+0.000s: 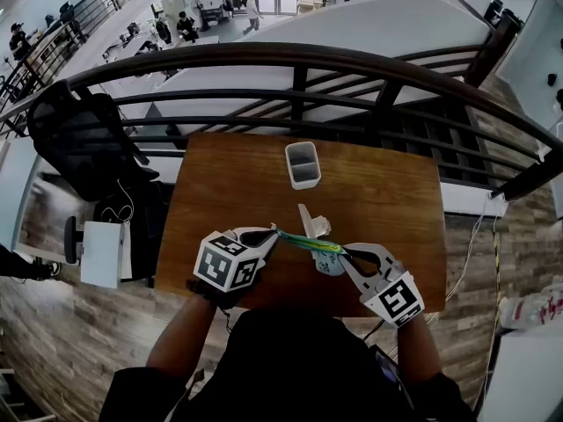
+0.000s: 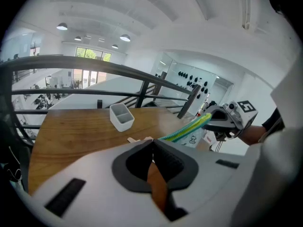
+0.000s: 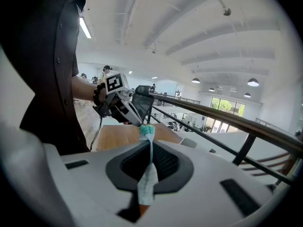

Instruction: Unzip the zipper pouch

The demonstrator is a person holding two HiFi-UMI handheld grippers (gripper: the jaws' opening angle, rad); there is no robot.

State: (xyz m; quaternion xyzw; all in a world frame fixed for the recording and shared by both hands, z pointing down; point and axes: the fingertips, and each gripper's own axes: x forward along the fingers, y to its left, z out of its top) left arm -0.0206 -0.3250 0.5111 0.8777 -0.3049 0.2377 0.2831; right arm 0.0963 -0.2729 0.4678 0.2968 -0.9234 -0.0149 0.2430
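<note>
Zipper pouch, small pale soft fabric, green-yellow zipper (image 1: 324, 255), hangs stretched between both jaw pairs. Right gripper (image 1: 349, 254) jaws clamp fabric end; left gripper (image 1: 274, 233) jaws pinch zipper end. Likely light, floppy: keep taut, grip pull tab.

Left gripper (image 1: 274, 232) and right gripper (image 1: 346, 253) apparently pinch zipper pouch (image 1: 314, 243) over table (image 1: 220, 174)

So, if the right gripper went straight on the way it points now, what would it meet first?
Past the zipper pouch that the right gripper pinches, the left gripper comes first: it holds the pouch's other end almost dead ahead, though depth is unclear.
</note>
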